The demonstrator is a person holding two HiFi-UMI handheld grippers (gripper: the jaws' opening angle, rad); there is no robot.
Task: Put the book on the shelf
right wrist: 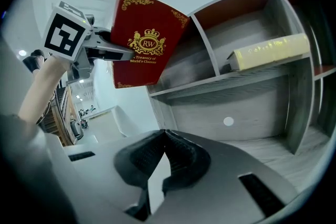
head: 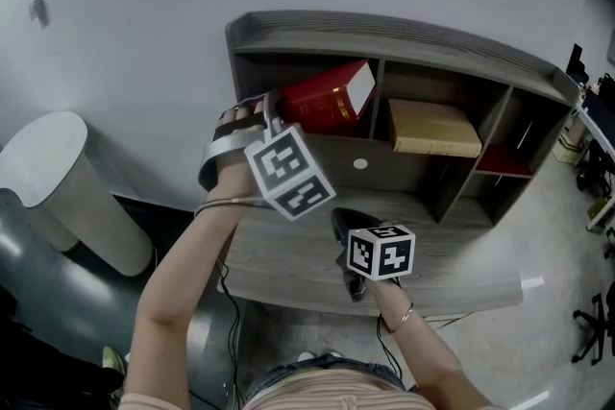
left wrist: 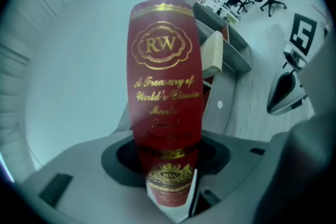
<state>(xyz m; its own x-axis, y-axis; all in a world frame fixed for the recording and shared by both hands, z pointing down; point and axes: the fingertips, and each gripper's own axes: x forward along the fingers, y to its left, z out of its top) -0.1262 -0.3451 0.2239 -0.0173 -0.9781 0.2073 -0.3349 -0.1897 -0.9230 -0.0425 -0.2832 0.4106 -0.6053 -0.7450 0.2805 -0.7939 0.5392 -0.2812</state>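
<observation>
A red hardcover book (head: 332, 101) with gold print is tilted at the mouth of the upper-left compartment of the grey shelf unit (head: 404, 38). My left gripper (head: 272, 108) is shut on its lower end. In the left gripper view the book's spine (left wrist: 165, 76) rises from between the jaws of that gripper (left wrist: 168, 186). From the right gripper view the book's cover (right wrist: 144, 39) leans against the shelf's left wall (right wrist: 210, 86), with the left gripper (right wrist: 105, 50) clamped on its edge. My right gripper (head: 344, 224) hovers low over the desk, shut and empty (right wrist: 164, 136).
A tan book (head: 432, 128) lies flat in the middle compartment, also visible in the right gripper view (right wrist: 268, 50). The right compartment has a red back panel (head: 504, 160). A white cylindrical bin (head: 67, 178) stands left of the desk (head: 461, 264). Office chairs (head: 596, 322) stand at the far right.
</observation>
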